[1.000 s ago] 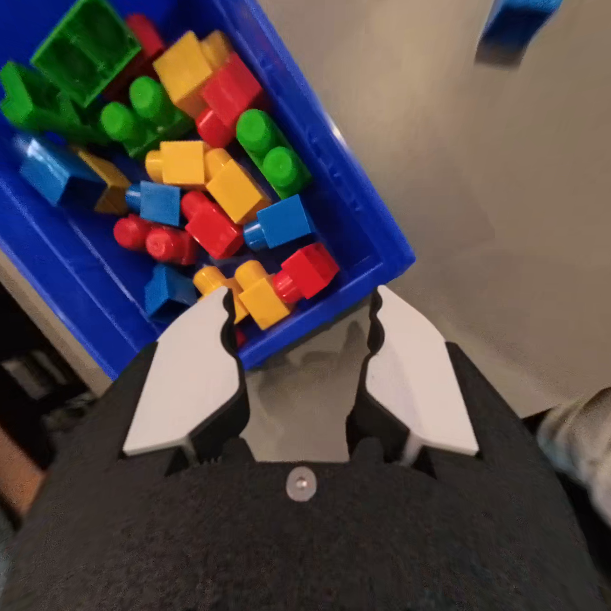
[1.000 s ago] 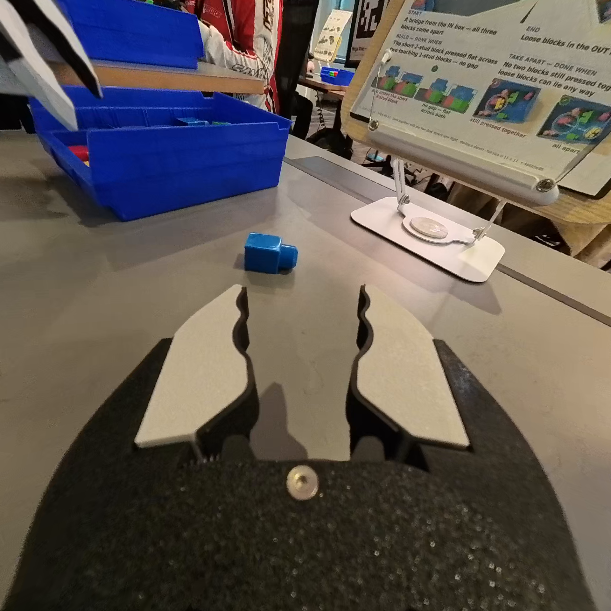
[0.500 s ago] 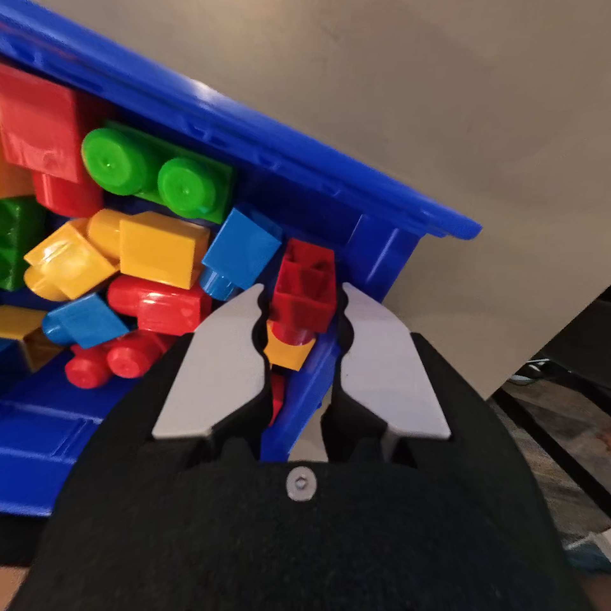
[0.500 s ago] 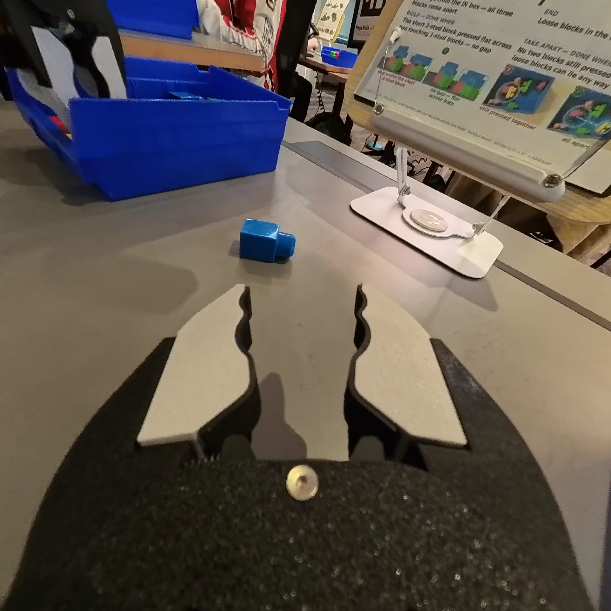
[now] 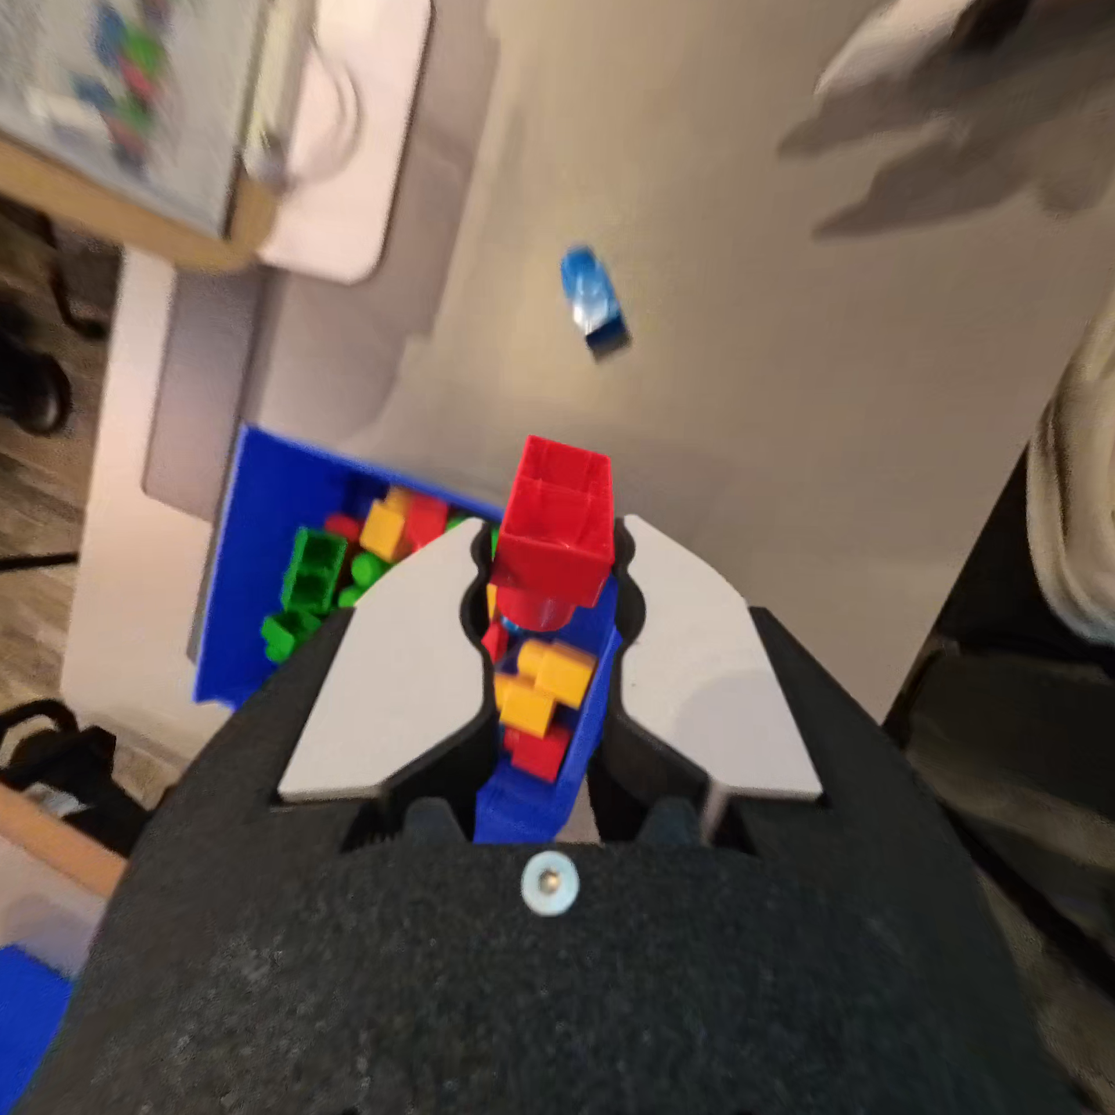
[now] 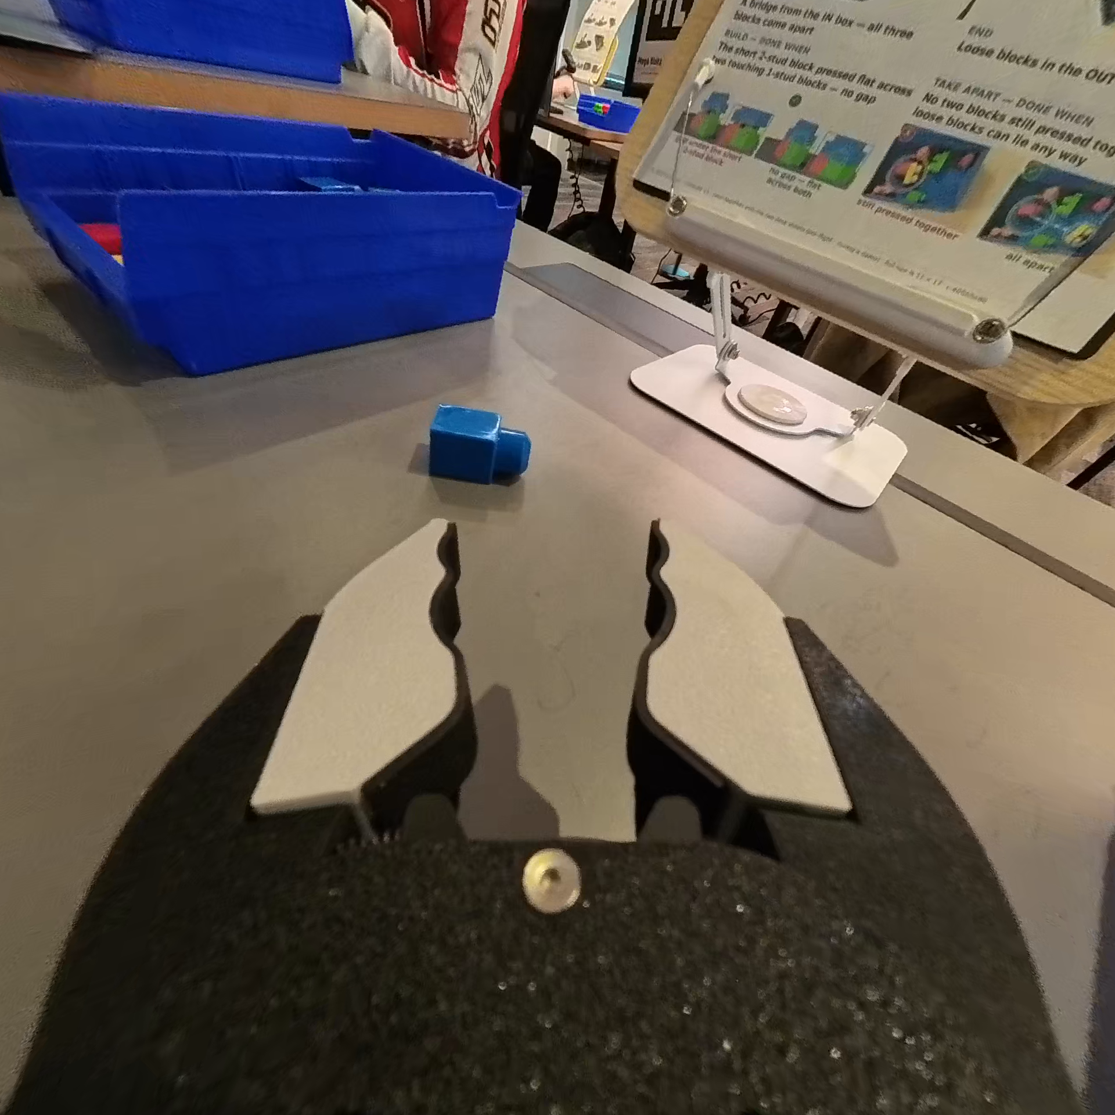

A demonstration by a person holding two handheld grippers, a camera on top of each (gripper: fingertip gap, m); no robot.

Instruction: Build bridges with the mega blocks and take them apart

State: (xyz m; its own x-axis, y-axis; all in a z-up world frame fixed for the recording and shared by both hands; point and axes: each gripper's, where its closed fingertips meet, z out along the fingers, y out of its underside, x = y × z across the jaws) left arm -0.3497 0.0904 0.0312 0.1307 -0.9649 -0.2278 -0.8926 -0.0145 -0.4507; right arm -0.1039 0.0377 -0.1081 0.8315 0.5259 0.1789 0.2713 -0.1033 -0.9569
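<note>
Left claw [image 5: 552,564] now clenched on a small red one-stud plastic block [image 5: 558,531], hollow underside facing away from the camera; half a second ago it was still closing on that block down in the corner of the blue plastic bin [image 5: 241,543]. Block is now lifted clear, bin of mixed blocks below and behind it. Right claw [image 6: 552,552] unchanged: released, empty, low over the grey tabletop [image 6: 181,573]. Small blue one-stud block [image 6: 476,446] lies on its side just beyond it, bin far left. Judgement: second bridge pier collected; needs carrying beside the blue one.
</note>
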